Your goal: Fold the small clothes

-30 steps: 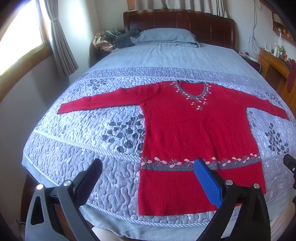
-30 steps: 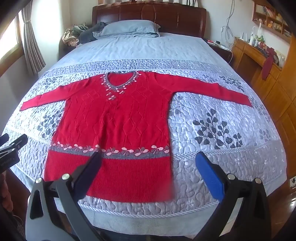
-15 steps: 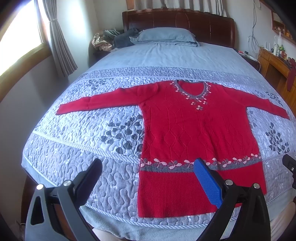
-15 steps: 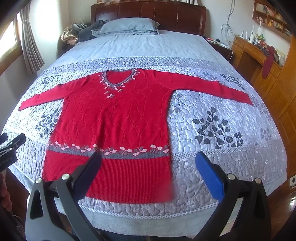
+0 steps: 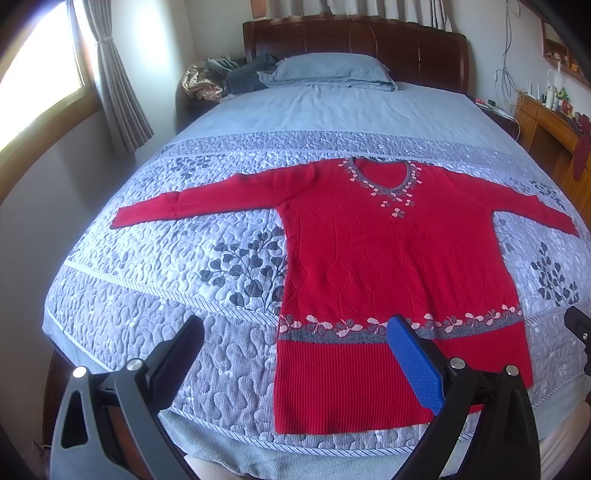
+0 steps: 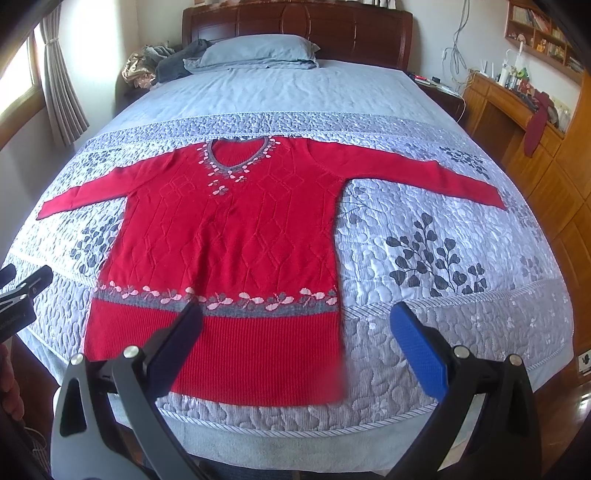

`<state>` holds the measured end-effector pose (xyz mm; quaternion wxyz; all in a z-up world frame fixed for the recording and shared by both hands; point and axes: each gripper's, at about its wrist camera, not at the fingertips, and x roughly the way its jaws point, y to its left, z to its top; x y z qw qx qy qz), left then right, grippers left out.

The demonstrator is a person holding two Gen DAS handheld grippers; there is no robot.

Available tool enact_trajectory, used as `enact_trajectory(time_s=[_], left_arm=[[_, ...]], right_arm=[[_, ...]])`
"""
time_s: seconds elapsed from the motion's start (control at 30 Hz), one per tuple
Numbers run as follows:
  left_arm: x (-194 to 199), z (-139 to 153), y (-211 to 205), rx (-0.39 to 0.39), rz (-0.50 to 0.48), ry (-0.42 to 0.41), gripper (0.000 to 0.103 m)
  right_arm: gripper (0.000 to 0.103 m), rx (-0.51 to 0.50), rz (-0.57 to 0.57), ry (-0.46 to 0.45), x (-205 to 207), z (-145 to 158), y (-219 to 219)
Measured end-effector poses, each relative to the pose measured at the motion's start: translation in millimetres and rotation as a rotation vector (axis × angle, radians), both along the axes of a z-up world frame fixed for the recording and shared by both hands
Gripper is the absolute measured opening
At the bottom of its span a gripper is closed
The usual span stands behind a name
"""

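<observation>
A: Where is the red sweater (image 5: 376, 266)?

B: Flat and face up on the quilted bedspread (image 5: 192, 258), toward the foot of the bed, well short of the blue pillow (image 5: 332, 70) by the headboard (image 6: 295, 26). Both sleeves are stretched straight out to the sides, the V-neck points at the pillow, and the ribbed hem lies just inside the bedspread's corded edge.

A: And the left claw (image 5: 295, 350)?

B: Spread wide with nothing in it. It hangs above the sweater's hem, over the left bottom corner; its blue-padded finger (image 5: 413, 362) sits over the ribbing, the black one over bare quilt.

A: The right claw (image 6: 295, 332)?

B: Also wide apart and holding nothing. It hangs over the sweater's right bottom corner, black finger over the ribbing, blue pad (image 6: 417, 350) over the quilt beside it. Neither claw touches the sweater.
</observation>
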<state>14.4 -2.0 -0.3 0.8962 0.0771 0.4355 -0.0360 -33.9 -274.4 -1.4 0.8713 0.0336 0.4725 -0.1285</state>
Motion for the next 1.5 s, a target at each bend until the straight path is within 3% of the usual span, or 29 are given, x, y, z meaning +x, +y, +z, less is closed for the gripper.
enact_trajectory(time_s=[1.5], left_arm=[[9.5, -10.8, -5.5, 0.013, -0.006, 0.028, 0.099]], right_arm=[[0.101, 0.019, -0.004, 0.022, 6.1, -12.9, -6.8]])
